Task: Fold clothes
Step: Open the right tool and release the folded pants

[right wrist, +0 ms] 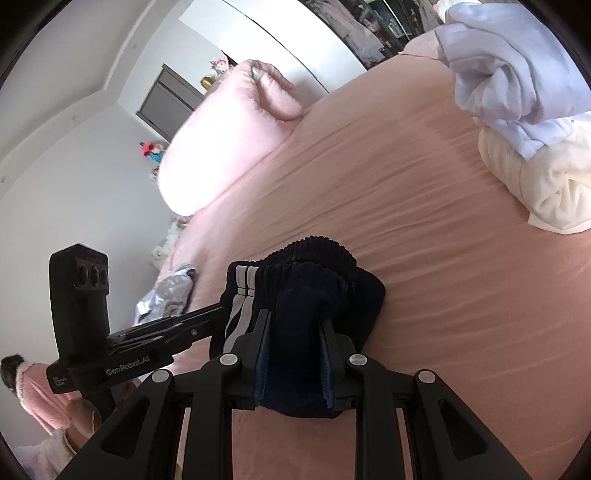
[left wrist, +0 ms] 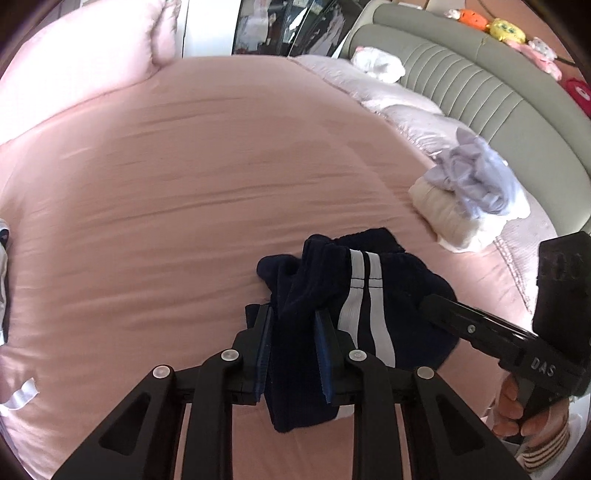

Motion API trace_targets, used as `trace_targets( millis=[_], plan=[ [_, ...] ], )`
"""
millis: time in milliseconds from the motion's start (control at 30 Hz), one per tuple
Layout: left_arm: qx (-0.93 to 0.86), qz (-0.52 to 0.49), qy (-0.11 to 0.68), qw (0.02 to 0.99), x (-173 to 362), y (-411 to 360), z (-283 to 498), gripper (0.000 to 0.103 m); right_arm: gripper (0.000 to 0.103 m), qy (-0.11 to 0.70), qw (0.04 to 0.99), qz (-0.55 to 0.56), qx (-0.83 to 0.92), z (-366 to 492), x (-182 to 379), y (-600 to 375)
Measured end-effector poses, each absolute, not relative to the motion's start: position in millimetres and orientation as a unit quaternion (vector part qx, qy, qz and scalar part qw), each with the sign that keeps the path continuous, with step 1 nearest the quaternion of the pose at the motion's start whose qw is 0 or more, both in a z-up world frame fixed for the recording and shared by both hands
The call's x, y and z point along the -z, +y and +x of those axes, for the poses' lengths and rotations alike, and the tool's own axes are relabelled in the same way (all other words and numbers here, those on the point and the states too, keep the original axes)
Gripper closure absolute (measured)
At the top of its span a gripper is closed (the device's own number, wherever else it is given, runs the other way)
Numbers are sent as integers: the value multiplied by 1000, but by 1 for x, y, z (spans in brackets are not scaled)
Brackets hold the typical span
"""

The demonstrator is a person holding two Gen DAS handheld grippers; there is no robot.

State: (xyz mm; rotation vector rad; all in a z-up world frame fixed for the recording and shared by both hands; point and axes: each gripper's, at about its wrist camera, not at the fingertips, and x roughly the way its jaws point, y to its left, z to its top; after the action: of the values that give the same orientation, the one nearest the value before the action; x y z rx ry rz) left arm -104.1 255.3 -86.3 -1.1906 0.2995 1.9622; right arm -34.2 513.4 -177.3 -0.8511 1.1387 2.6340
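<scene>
A pink sheet (left wrist: 192, 177) covers the bed, lightly creased, with a puffy pale-pink quilt (right wrist: 221, 147) heaped at its far edge beneath white walls (right wrist: 74, 122) and a grey panel (right wrist: 168, 101). A padded grey-green headboard (left wrist: 491, 85) curves along one side, plush toys (left wrist: 506, 29) lined up on the ledge behind it, among them a yellow one and an orange one. A quilted pale-pink coverlet (left wrist: 402, 99) lies bunched along the foot of the headboard, while a dark glass-fronted cabinet (left wrist: 284, 26) stands beyond the bed's far corner.
</scene>
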Motion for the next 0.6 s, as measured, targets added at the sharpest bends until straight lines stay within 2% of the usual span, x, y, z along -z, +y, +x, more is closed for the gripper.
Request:
trace_targets(
  millis=[267,367,467,533,600],
  plan=[
    [-784,-460,171,381,102,267,-102,82,80,280,135,-336,-889,-60,182,497],
    [-777,-476,155,381,107,264,-108,82,73,276,148,-359,-879,-67,190,498],
    [-773,-490,125,383,105,257,-112,80,69,313,146,-360,-867,-66,197,505],
    [-768,-508,99,378,105,251,-118,72,64,336,145,-357,-859,-62,199,510],
    [-763,-524,65,373,104,242,-123,47,52,349,149,-355,-854,-58,200,514]
  ],
)
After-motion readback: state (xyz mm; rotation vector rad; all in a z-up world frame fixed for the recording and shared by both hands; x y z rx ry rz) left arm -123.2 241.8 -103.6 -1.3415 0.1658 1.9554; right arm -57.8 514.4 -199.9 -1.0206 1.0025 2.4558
